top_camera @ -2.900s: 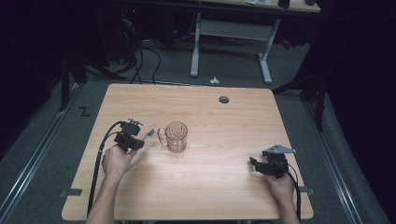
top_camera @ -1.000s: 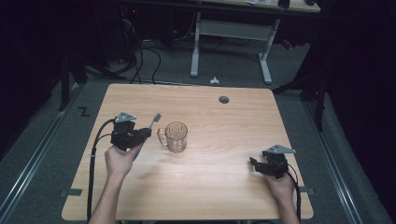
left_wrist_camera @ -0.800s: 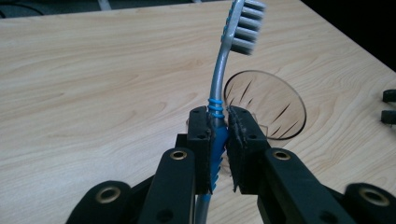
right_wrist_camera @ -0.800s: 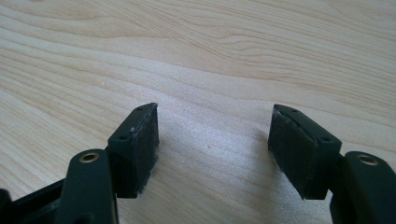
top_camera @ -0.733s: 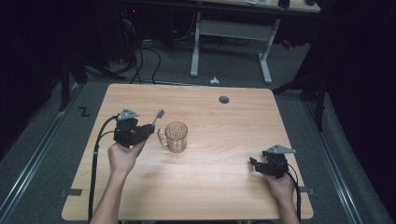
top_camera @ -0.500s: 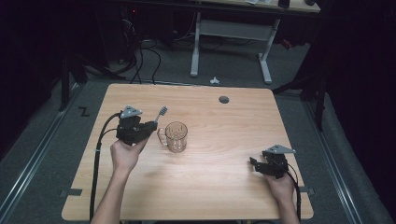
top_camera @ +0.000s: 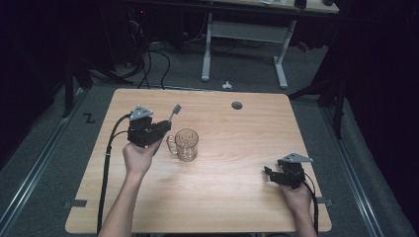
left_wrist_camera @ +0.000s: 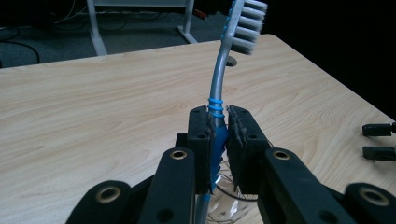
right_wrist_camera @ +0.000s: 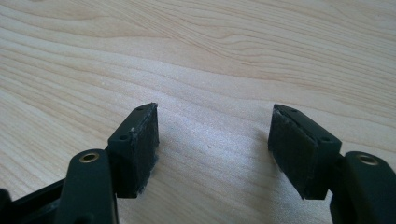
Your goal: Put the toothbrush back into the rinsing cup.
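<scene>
My left gripper [top_camera: 165, 127] [left_wrist_camera: 217, 123] is shut on a toothbrush [top_camera: 173, 113] [left_wrist_camera: 221, 74] with a grey and blue handle and white bristles at the top. It holds the brush nearly upright, just left of a clear glass mug [top_camera: 186, 144], whose rim shows below the jaws [left_wrist_camera: 224, 205]. My right gripper [top_camera: 267, 173] [right_wrist_camera: 212, 137] rests low over the table near the front right, open, with nothing between its pads. The left gripper view also catches its fingertips [left_wrist_camera: 379, 141] at the far right.
The wooden table [top_camera: 232, 197] has a round cable hole [top_camera: 237, 105] near its far edge. Beyond it stand a white desk frame [top_camera: 244, 34] and cables on the floor [top_camera: 148, 59]. A small white object [top_camera: 227, 85] lies on the floor behind the table.
My left gripper has risen and moved toward the far side, tipping the toothbrush upright beside the mug. The right gripper has stayed put.
</scene>
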Action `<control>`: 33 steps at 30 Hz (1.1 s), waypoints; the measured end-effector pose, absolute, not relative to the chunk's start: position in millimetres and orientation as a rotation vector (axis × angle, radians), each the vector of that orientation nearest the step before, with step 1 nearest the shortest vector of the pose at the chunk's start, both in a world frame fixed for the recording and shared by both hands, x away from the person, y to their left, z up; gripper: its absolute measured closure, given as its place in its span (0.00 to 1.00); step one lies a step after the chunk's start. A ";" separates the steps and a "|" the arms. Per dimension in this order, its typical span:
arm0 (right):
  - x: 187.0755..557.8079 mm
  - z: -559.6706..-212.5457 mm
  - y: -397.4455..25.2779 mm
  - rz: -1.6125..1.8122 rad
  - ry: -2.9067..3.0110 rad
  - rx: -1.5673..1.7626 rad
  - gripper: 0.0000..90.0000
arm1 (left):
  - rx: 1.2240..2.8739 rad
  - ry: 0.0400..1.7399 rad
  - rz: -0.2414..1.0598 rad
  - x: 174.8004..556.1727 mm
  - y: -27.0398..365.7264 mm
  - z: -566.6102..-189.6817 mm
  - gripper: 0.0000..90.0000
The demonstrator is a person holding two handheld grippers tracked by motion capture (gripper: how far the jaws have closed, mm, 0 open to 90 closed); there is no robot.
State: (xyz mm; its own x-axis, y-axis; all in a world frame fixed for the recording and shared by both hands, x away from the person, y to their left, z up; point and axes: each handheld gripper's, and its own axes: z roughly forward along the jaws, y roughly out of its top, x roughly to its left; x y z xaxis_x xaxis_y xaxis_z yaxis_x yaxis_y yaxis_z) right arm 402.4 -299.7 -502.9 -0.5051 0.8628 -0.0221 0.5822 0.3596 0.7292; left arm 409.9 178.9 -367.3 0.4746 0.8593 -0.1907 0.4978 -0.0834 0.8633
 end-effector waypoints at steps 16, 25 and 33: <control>402.4 -502.8 -299.7 0.945 2.224 1.261 0.38 | 1.695 1.138 0.446 434.4 167.3 -363.9 0.89; 402.4 -502.8 -299.7 0.945 2.225 1.261 0.38 | 1.672 1.138 0.449 447.4 165.7 -367.4 0.89; 402.4 -502.8 -299.6 0.945 2.224 1.261 0.38 | 1.663 1.129 0.443 454.1 160.9 -367.6 0.89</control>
State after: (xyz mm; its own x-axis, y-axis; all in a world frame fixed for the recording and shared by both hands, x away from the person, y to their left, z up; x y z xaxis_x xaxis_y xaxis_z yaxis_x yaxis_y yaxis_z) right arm 402.4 -299.6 -502.8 -0.5051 0.8628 -0.0221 0.5828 0.3599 0.7286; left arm 454.1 160.9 -367.6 0.4902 0.8410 -0.2289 0.4605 -0.0269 0.8872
